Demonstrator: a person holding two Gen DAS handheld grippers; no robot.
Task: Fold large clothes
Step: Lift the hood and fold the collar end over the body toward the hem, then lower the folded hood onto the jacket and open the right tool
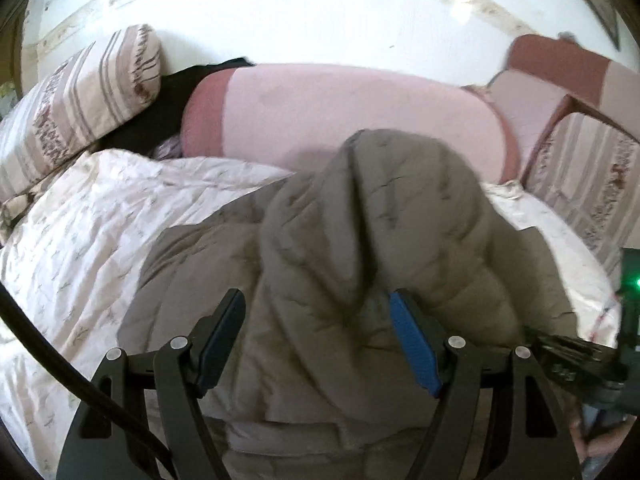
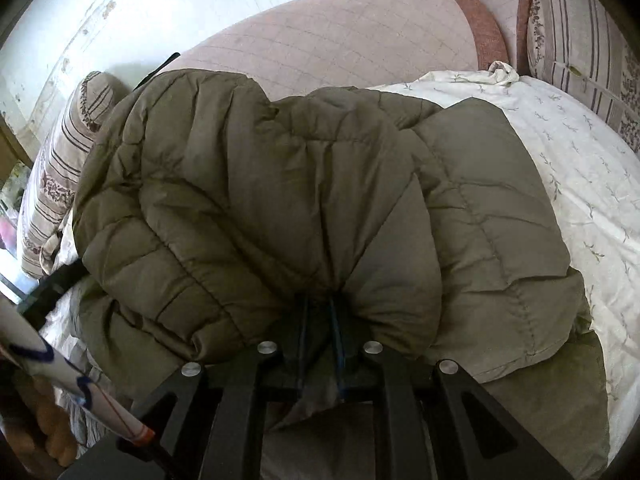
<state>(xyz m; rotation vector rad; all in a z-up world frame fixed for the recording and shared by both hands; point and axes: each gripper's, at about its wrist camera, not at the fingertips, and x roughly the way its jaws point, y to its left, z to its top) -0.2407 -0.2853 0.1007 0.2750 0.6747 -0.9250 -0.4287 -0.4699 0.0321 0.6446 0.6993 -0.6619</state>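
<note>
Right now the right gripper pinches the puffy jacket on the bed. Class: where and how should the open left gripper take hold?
Judging by its pose, the left gripper should pinch the raised quilted fold of the olive jacket bulging between its open fingers, coming straight forward. That ridge is thin enough to clamp; the flat panels are not. The right gripper already holds a bunched edge.

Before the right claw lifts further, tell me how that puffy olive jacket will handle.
The jacket is probably floppy: its quilted panels bunch into pleats where the right claw pinches it. It looks light for its bulk, being puffy. It may slip, since the shell seems smooth. The left claw is open around it.
</note>
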